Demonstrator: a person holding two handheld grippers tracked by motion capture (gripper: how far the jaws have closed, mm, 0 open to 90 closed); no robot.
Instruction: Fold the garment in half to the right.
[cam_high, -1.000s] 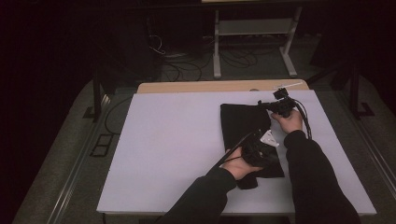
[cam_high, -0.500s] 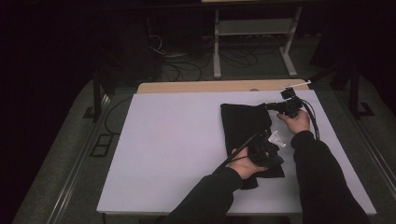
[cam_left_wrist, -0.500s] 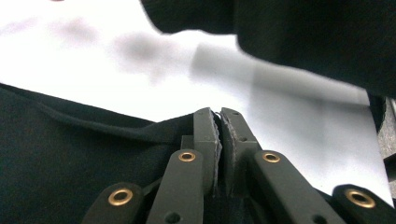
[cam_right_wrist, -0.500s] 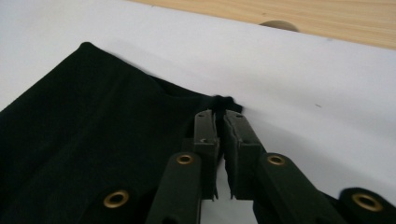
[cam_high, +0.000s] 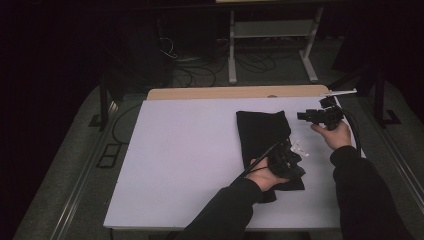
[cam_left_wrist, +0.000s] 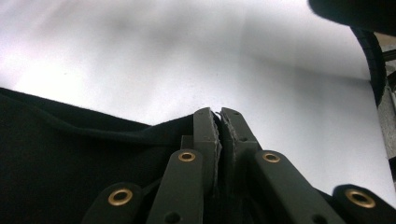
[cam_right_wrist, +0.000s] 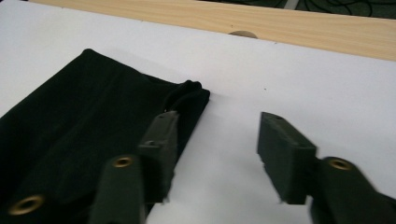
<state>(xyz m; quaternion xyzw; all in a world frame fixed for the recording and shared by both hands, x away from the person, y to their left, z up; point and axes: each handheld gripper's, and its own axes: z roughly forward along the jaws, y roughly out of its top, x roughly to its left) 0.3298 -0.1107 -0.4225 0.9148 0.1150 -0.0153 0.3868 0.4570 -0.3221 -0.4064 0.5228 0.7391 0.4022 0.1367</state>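
No text, label, brand, number or sign can be read in any of the views. The black cloth shows no print or tag lettering, and the white counter bears no markings. The small white pieces lying just right of the cloth are too small to tell whether anything is written on them.

Dark room, grey floor, tangled cables
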